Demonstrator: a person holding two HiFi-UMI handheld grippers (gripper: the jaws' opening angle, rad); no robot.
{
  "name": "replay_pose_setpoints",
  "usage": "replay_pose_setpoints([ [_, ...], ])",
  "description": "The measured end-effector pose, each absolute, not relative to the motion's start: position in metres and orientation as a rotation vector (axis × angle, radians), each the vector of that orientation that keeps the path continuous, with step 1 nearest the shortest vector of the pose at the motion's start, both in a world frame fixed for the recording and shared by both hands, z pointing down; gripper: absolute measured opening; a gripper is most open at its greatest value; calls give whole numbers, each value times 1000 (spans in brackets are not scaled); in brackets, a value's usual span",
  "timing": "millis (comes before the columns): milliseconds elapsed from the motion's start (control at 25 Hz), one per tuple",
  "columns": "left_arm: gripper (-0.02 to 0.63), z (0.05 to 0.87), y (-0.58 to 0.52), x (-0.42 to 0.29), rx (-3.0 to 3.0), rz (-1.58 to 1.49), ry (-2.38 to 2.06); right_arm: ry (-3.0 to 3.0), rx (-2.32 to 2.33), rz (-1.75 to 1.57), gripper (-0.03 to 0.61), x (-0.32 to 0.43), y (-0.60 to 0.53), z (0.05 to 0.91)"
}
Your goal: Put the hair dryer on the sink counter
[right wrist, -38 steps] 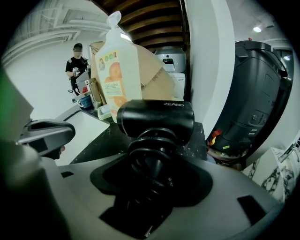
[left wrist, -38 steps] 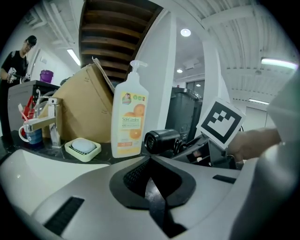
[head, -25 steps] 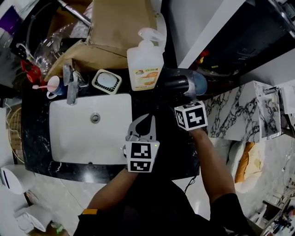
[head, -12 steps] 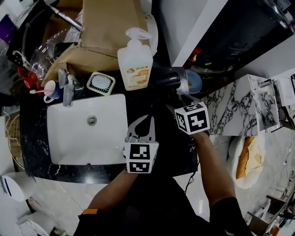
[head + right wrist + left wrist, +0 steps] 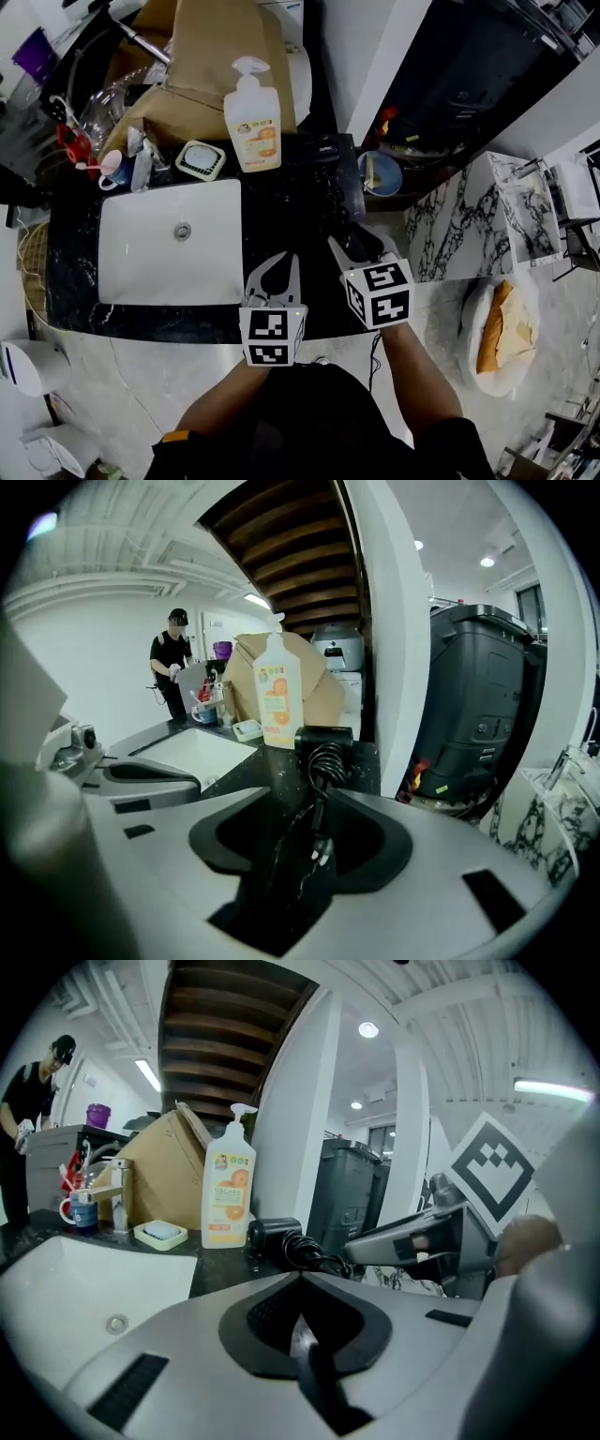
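The black counter [image 5: 281,225] holds the white sink [image 5: 169,239] at left. The hair dryer [image 5: 323,155] lies far right on it. Your right gripper's [image 5: 354,236] jaws are closing around its cord [image 5: 323,761]. Your left gripper's [image 5: 275,267] jaws are together and empty.

Clearance notes. Back of counter [image 5: 267,217] is crowded, L to R: faucet [image 5: 141,167], soap dish [image 5: 200,159], soap bottle [image 5: 251,117], hair dryer [image 5: 323,153], w/ cardboard box [image 5: 220,52] behind them, so I see no way in from the rear. White wall [image 5: 375,56] ends just R of dryer; tight there. Coiled cord [image 5: 330,199] runs toward me over the black strip R of sink basin [image 5: 150,253]. My R gripper [image 5: 361,242] is closing; cord shows in the gap, pads not on it. L gripper [image 5: 286,261] sits just beside it, narrow gap btwn. Most open room: over basin and the front strip.
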State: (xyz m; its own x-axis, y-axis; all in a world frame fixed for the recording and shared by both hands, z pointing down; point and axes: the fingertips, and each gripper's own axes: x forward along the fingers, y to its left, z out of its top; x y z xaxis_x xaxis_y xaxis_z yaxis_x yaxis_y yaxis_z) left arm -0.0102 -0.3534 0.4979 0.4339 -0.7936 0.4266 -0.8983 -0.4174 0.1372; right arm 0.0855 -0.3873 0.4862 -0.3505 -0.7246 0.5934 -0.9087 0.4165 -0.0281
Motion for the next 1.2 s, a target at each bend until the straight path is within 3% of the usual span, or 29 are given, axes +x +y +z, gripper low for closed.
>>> replay_pose_setpoints([
  [440,9,467,-233,35,2377,392,-1542,-2254,1402,478,67,136,-247,475],
  [1200,9,443,-81,72,2490,428,-1491,-2338,1436,556,35,156,-77,458],
])
